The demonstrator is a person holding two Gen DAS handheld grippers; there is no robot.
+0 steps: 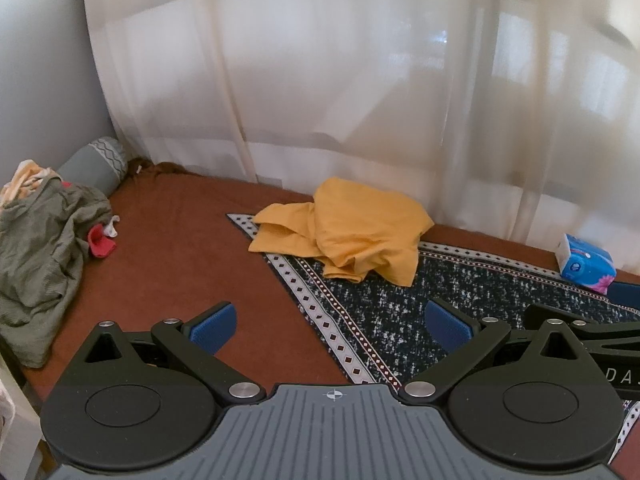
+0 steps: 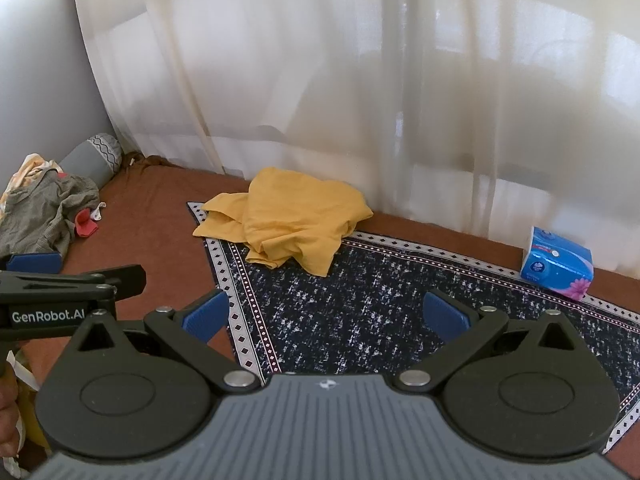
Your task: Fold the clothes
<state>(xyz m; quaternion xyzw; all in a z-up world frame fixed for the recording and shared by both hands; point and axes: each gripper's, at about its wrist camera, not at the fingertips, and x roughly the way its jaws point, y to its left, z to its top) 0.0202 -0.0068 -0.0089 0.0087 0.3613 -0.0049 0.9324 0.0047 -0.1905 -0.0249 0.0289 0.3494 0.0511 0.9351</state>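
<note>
A crumpled yellow garment (image 1: 348,228) (image 2: 288,220) lies on the far corner of a dark patterned mat (image 1: 392,312) (image 2: 360,304), close to the curtain. My left gripper (image 1: 330,328) hovers open above the mat's left border, nothing between its blue pads (image 1: 214,326). My right gripper (image 2: 326,318) also stands open over the mat, well short of the garment. Each gripper shows at the side of the other's view. A heap of olive-green clothing (image 1: 36,248) (image 2: 40,216) with a red piece (image 1: 100,240) lies at the far left.
The mat rests on a brown bed cover (image 1: 172,248) (image 2: 152,216). A sheer white curtain (image 1: 360,80) hangs behind. A grey bolster pillow (image 1: 96,162) sits in the left corner. A blue tissue pack (image 1: 586,262) (image 2: 558,262) lies at the right by the curtain.
</note>
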